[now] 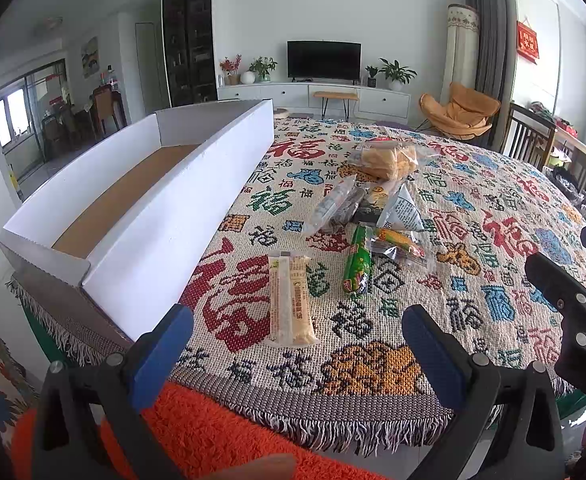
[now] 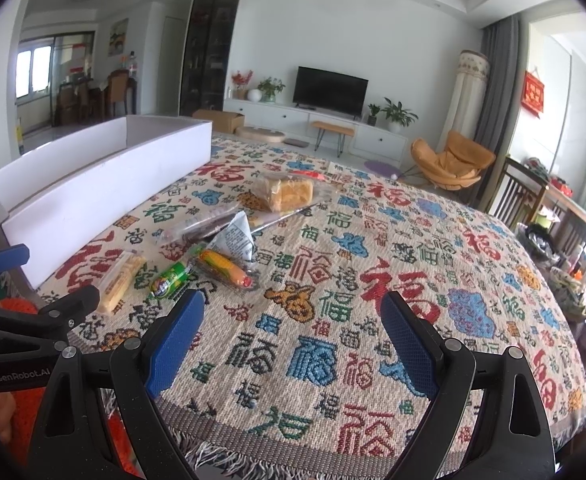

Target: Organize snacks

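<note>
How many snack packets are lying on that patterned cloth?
7 that I can make out, though overlaps may hide more: pale yellow stick pack nearest, green tube, corn sausage, dark clear-wrapped bar, triangular printed pouch, small yellow packet, bagged bread farthest.

Snacks [image 2: 213, 248] lie beside white box [image 2: 105, 184] on cloth [image 2: 373, 280].

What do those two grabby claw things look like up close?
Both are the same. The left gripper and the right gripper each have a black plastic frame with triangle cut-outs and round silver screws. The fingers carry blue pads with a fine bumpy grid. White lettering reading GenRobot.AI runs along the left one's side in the right wrist view. No cables show.
</note>
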`<move>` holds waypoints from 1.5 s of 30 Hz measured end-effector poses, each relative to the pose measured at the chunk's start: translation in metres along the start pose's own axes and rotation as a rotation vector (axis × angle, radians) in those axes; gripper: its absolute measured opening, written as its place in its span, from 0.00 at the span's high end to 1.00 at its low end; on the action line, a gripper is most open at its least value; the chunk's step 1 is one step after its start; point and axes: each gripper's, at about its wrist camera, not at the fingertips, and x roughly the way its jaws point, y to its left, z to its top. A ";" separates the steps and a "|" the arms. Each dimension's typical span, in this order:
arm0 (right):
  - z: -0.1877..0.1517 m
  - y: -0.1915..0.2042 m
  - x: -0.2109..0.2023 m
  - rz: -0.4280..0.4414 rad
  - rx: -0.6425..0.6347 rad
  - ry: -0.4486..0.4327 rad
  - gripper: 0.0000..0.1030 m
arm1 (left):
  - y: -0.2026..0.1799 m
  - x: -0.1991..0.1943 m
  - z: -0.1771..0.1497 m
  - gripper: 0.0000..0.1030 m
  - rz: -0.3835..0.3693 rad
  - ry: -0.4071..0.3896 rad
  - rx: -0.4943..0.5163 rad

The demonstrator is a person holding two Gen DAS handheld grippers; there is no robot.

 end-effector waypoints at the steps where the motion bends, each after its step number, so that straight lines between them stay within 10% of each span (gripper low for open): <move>1: 0.000 -0.001 0.000 0.001 0.000 0.001 0.10 | 0.000 0.000 0.000 0.00 0.000 0.000 0.000; 26: 0.000 -0.001 0.001 0.006 -0.001 0.009 0.10 | 0.000 0.002 -0.002 0.00 -0.003 0.009 -0.002; 35: -0.002 -0.014 0.005 0.090 0.022 0.004 0.11 | 0.080 -0.037 0.011 0.00 -0.167 0.016 -0.085; 45: 0.002 0.010 0.131 0.352 -0.061 0.356 0.11 | 0.074 -0.020 -0.003 0.00 -0.067 0.131 -0.043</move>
